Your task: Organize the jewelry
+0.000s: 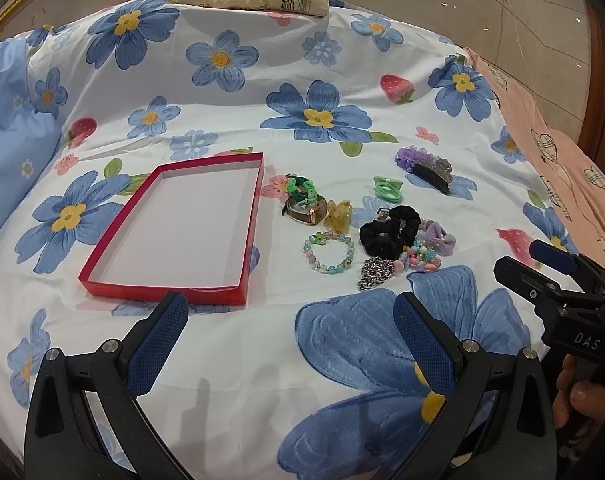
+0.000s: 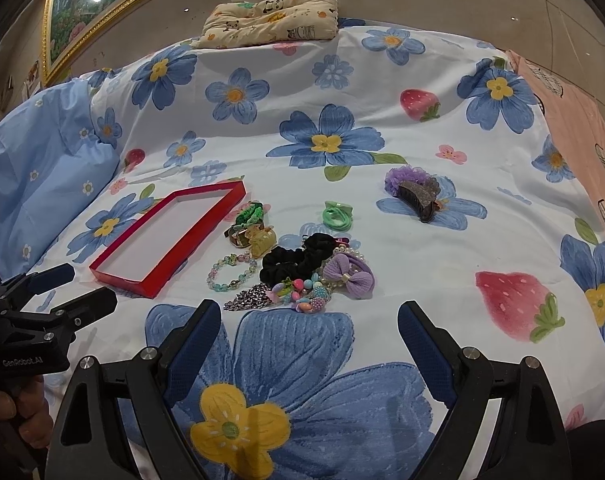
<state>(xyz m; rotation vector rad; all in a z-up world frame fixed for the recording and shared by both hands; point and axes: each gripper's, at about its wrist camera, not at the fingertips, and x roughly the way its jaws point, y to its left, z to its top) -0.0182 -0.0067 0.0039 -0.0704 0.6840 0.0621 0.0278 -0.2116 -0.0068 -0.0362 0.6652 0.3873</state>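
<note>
Both hand-held grippers are hovering over a flowered bedsheet (image 1: pixel 230 120), and both are holding nothing.

The left gripper (image 1: pixel 290 312) is standing with its fingers spread wide. The right gripper (image 2: pixel 308 320) is likewise standing spread, fingers well apart. In the left wrist view the right gripper is showing at 3 o'clock; in the right wrist view the left gripper is showing at 9 o'clock, gripped by a hand (image 2: pixel 10 412).

The red tray (image 1: pixel 102 280) is lying open and unfilled at about 10 o'clock of the left gripper. All jewelry is lying outside it, on the sheet:

- The watch with green chain links (image 1: pixel 304 202) is sitting just beside the tray's right wall.
- The amber claw clip (image 1: pixel 339 216) is touching the watch.
- The pastel bead bracelet (image 1: pixel 329 251) is lying at 6 o'clock of the amber clip.
- The black scrunchie (image 2: pixel 298 262) is resting in a cluster with a silver chain (image 2: pixel 248 297), a multicoloured bead bunch (image 2: pixel 304 292) and a lilac bow (image 2: pixel 348 276).
- The green hair ties (image 2: pixel 337 213) are lying at 12 o'clock of that cluster, apart from it.
- The dark glitter claw clip (image 2: pixel 420 198) is resting against a purple ruffle scrunchie (image 2: pixel 400 179), at 2 o'clock of the cluster.

A panda-print pillow (image 2: pixel 270 16) is lying at the sheet's far edge, 12 o'clock.
</note>
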